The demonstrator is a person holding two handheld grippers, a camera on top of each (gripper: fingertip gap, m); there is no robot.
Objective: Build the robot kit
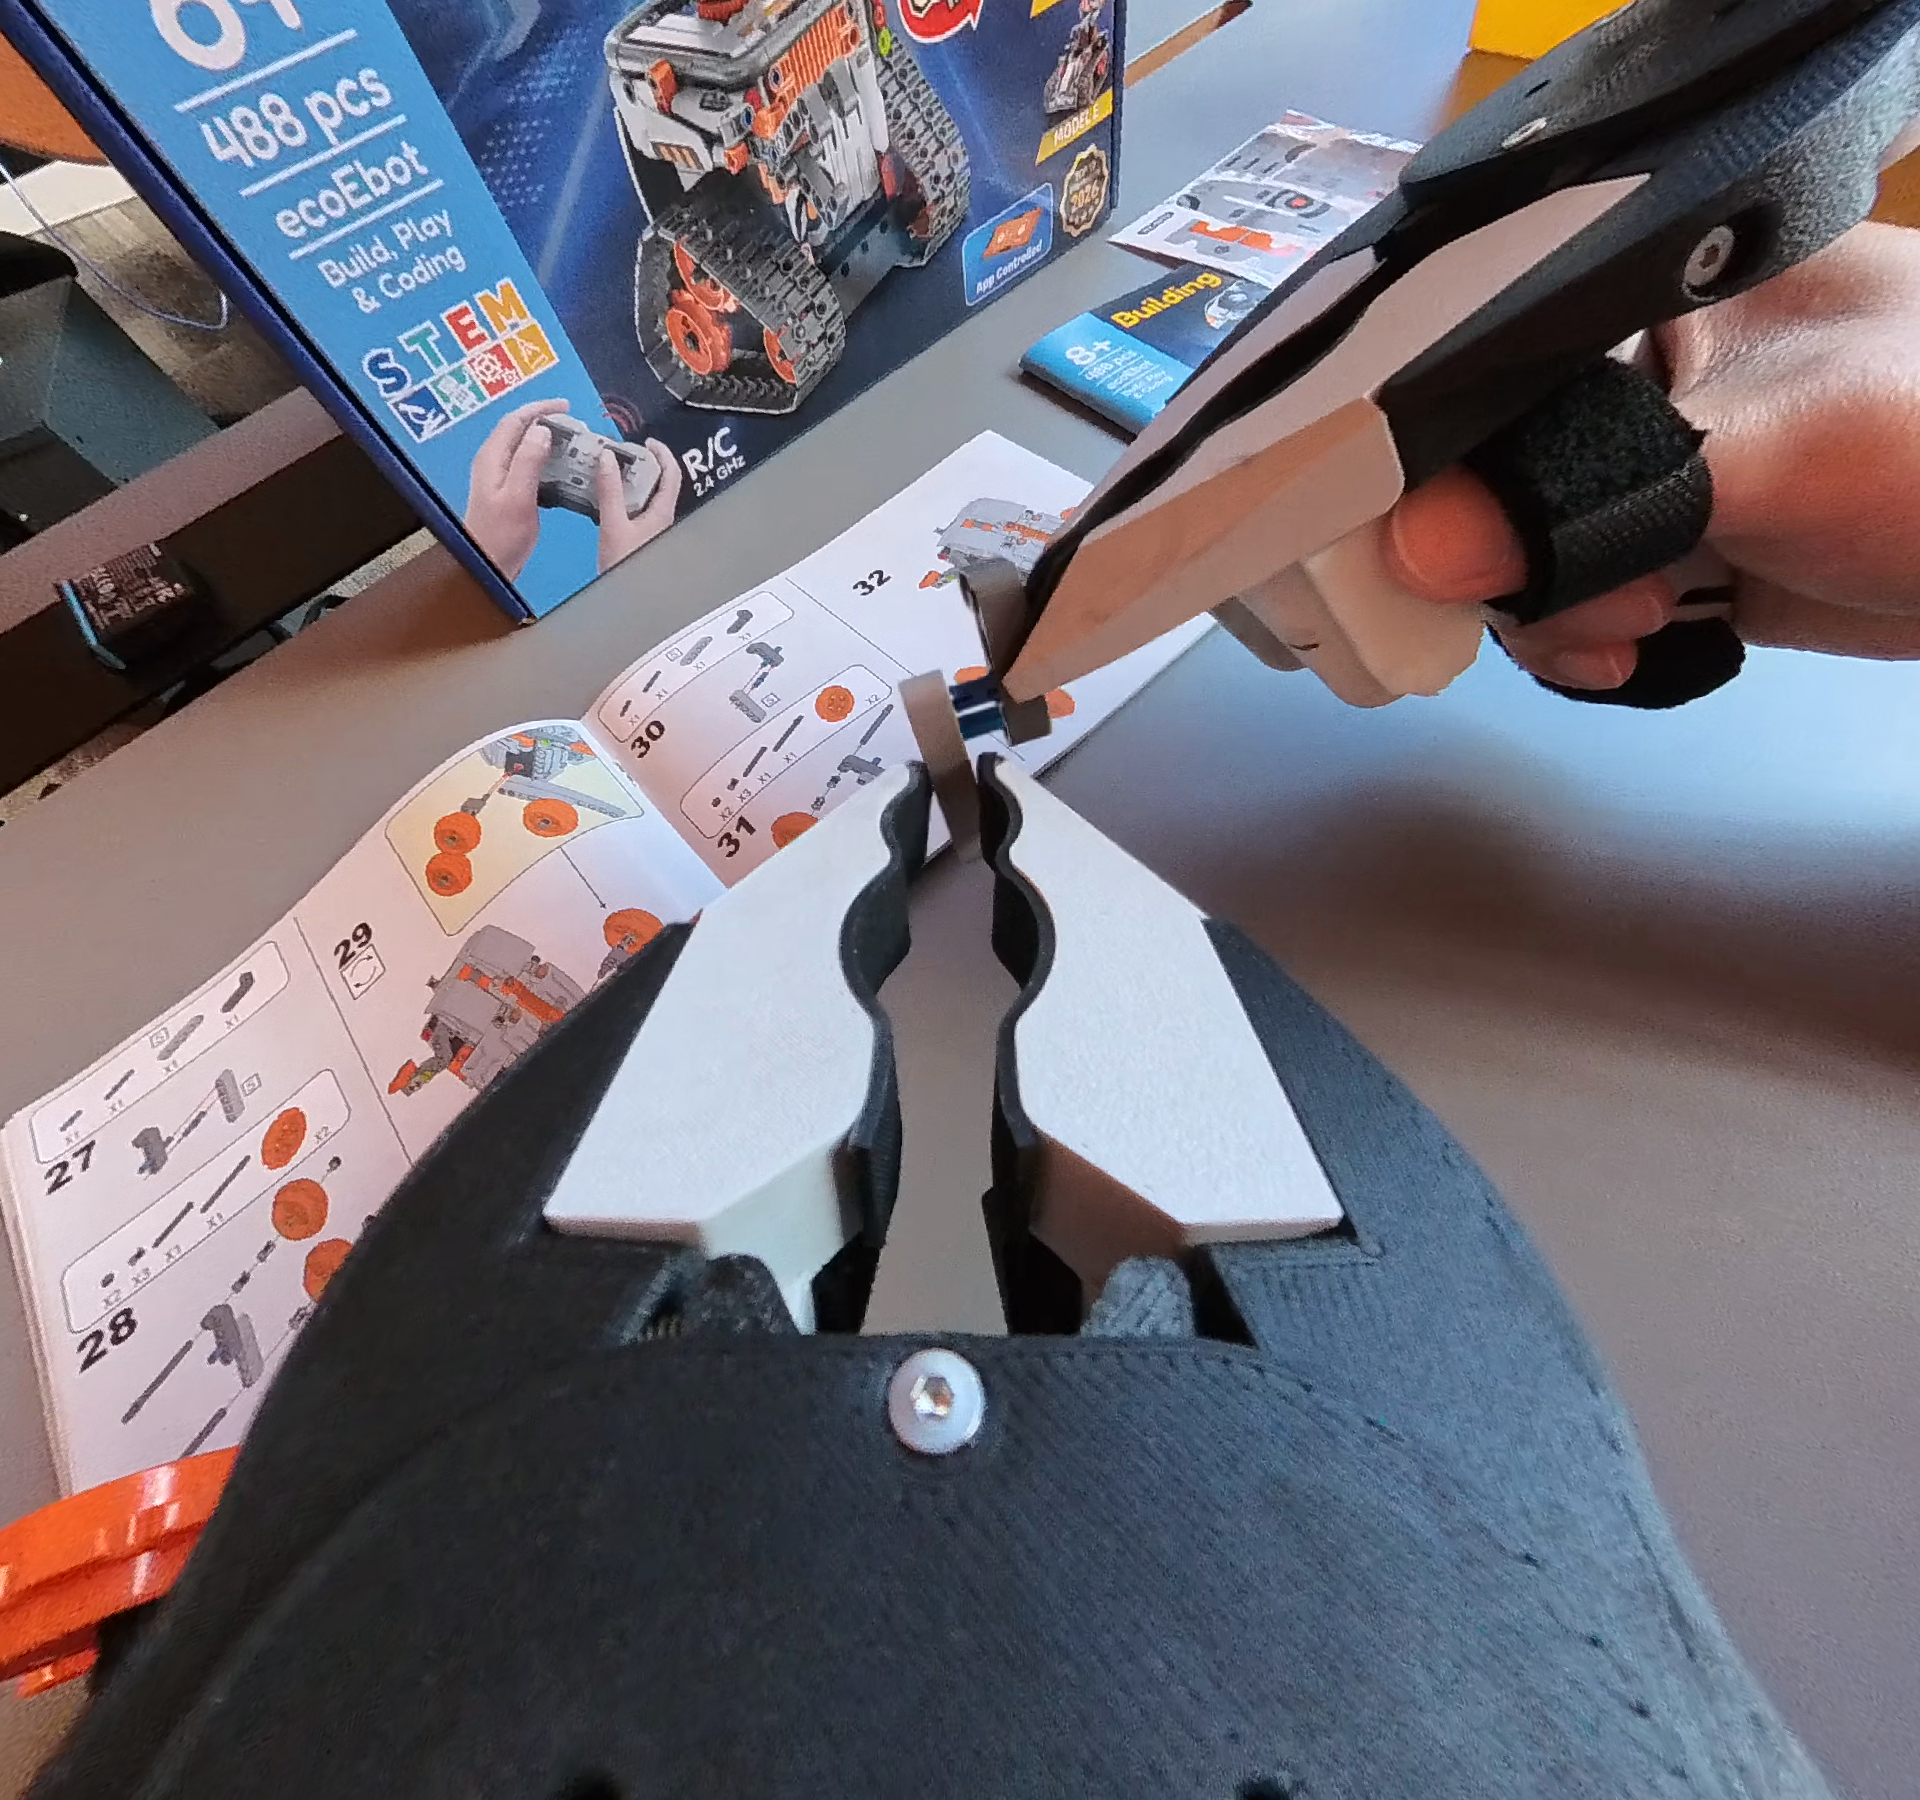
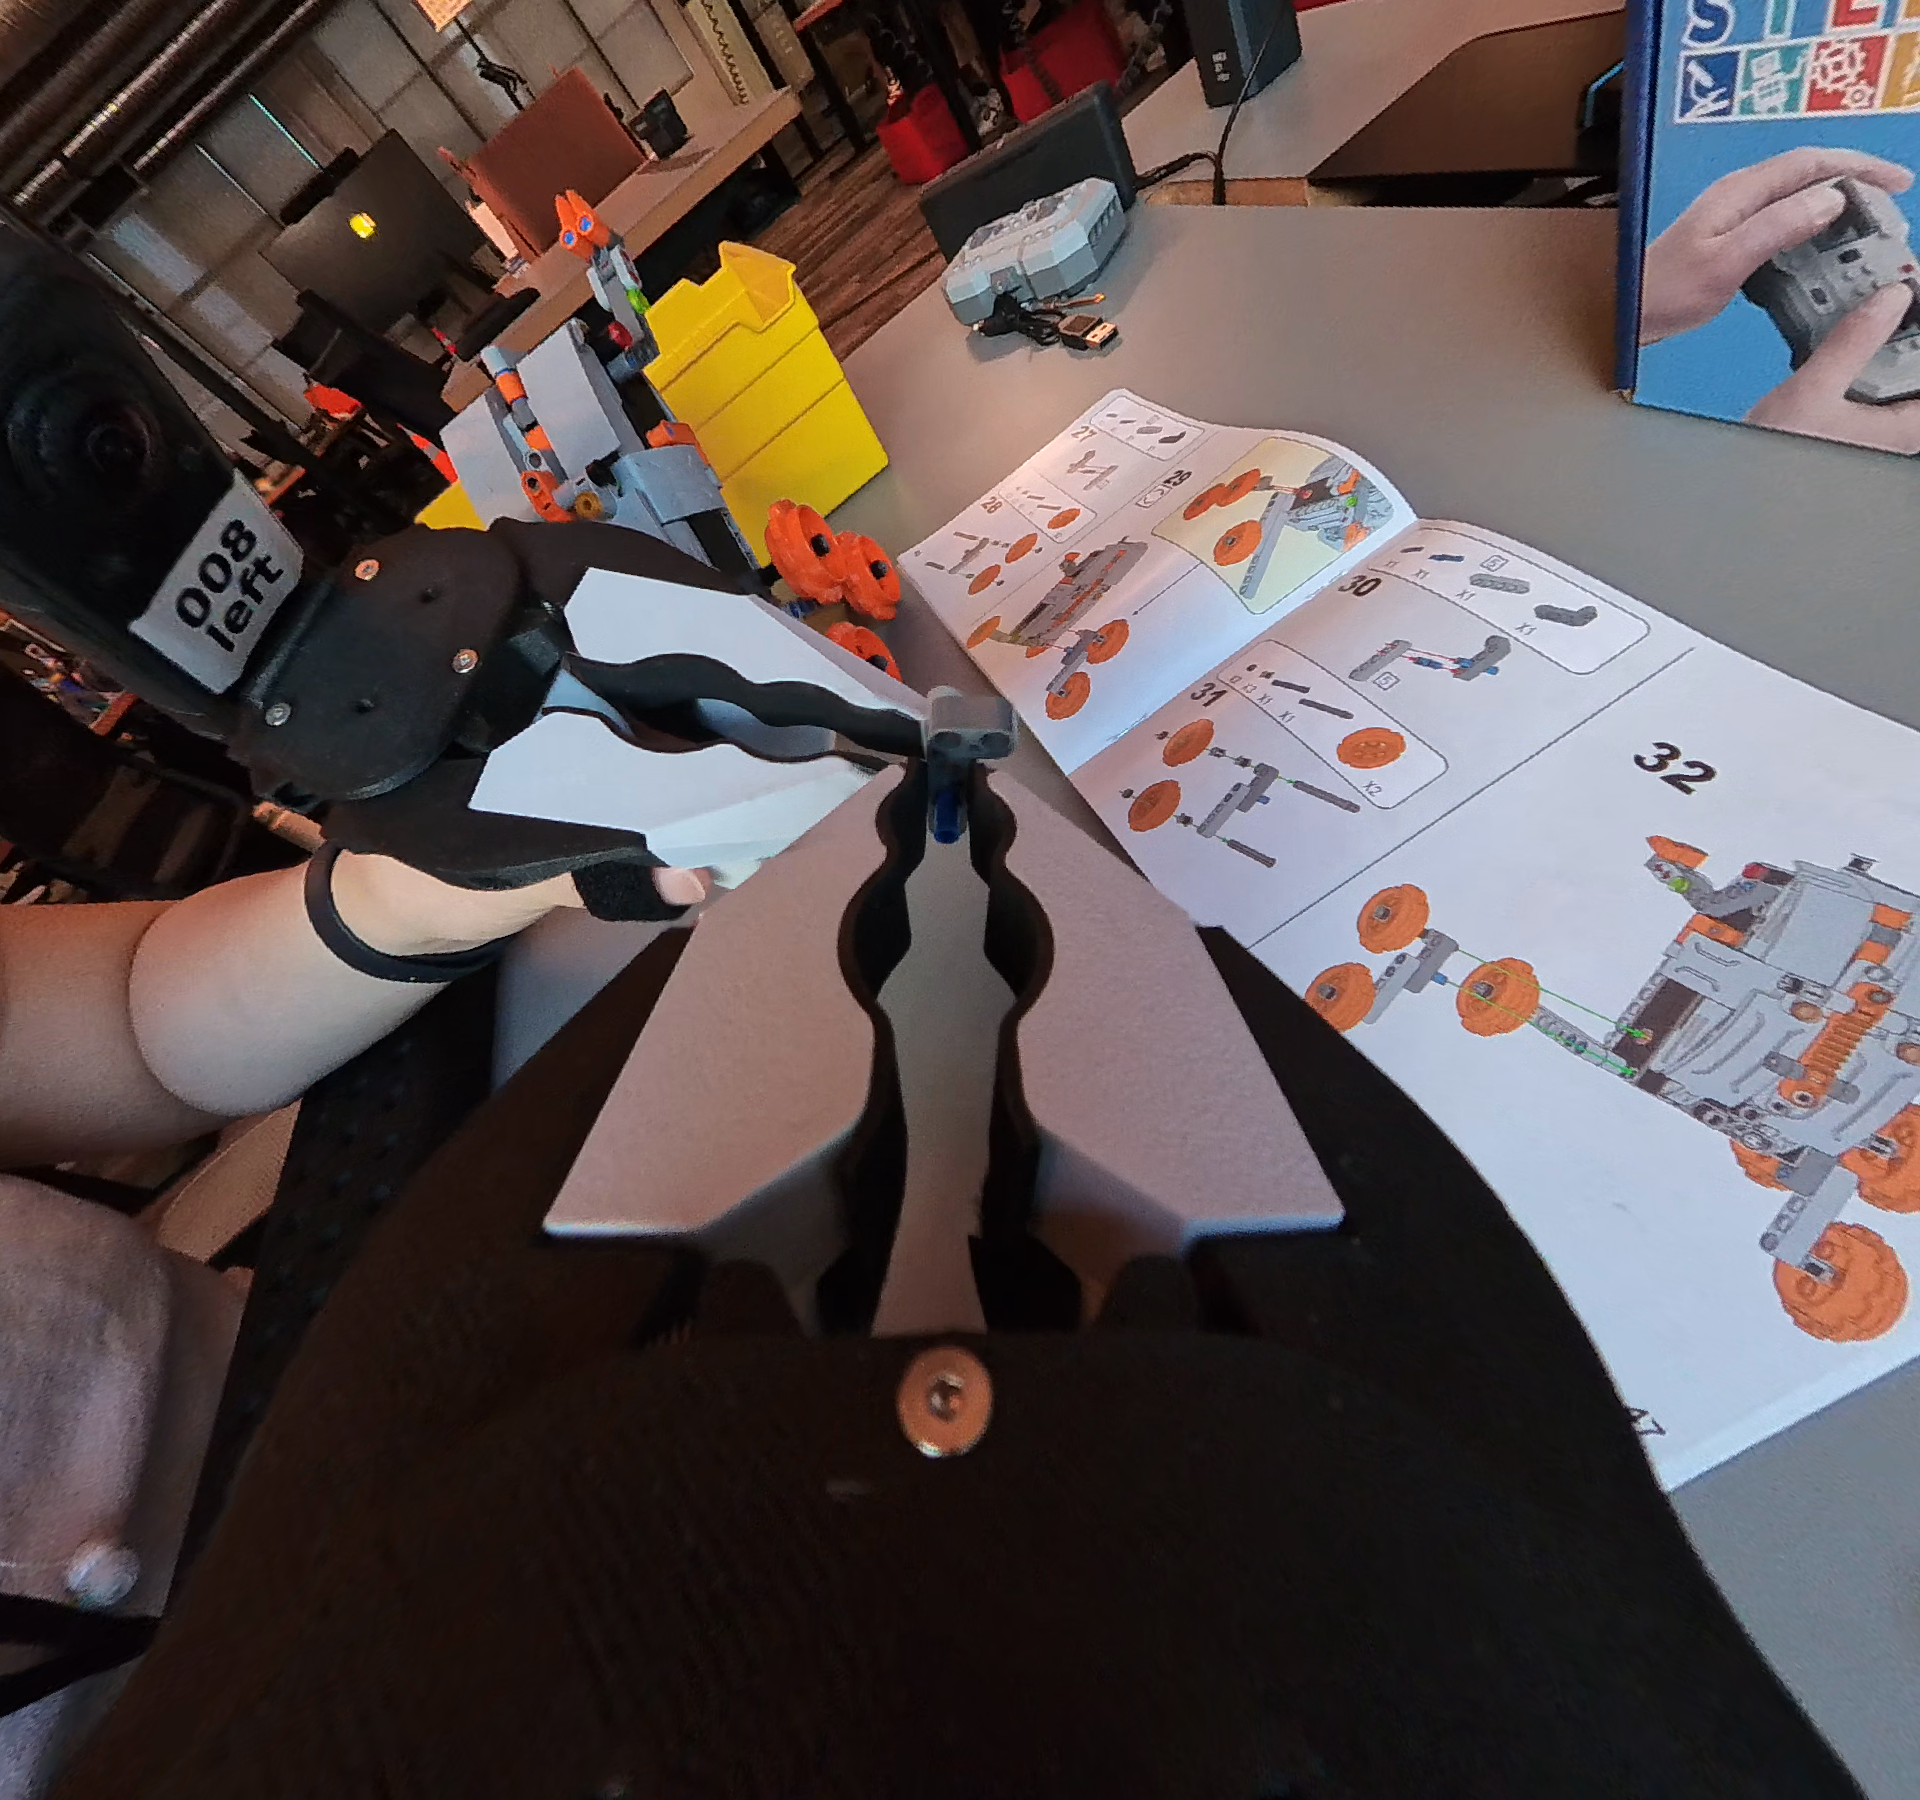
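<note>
Between the tips of the left gripper [image 1: 951, 794] a small grey beam piece [image 1: 943, 763] stands clamped, the narrow jaws closed on its lower end. Just past those tips, the right gripper [image 1: 1023, 680] comes in from the right side and pinches a short blue pin [image 1: 975, 703], whose other end meets the grey beam piece. From the right wrist view, the right gripper [image 2: 948, 794] has its jaws narrow around the same blue pin [image 2: 943, 810], and the left gripper [image 2: 914, 727] reaches across from the left with the grey beam piece [image 2: 971, 727] at its tip, directly ahead of the right fingertips. A hand [image 1: 1766, 462] with a black strap grips the right tool's trigger.

Beneath both pairs of tips lies an open instruction booklet [image 1: 312, 1023] on the grey table [image 1: 1455, 919], spreading to the left of the left gripper. Beyond the booklet, ahead and left of the left tips, stands a blue toy-kit box [image 1: 468, 192]. Farther right of it lie a small blue booklet [image 1: 1132, 348] and a clear parts bag [image 1: 1268, 192].

Past the left gripper in the right wrist view sit loose orange wheels [image 2: 831, 561], a partly built grey and orange model [image 2: 582, 420] and a yellow bin [image 2: 769, 379]. Farther ahead rest a grey battery unit [image 2: 1034, 254] and a cable [image 2: 1049, 329].
</note>
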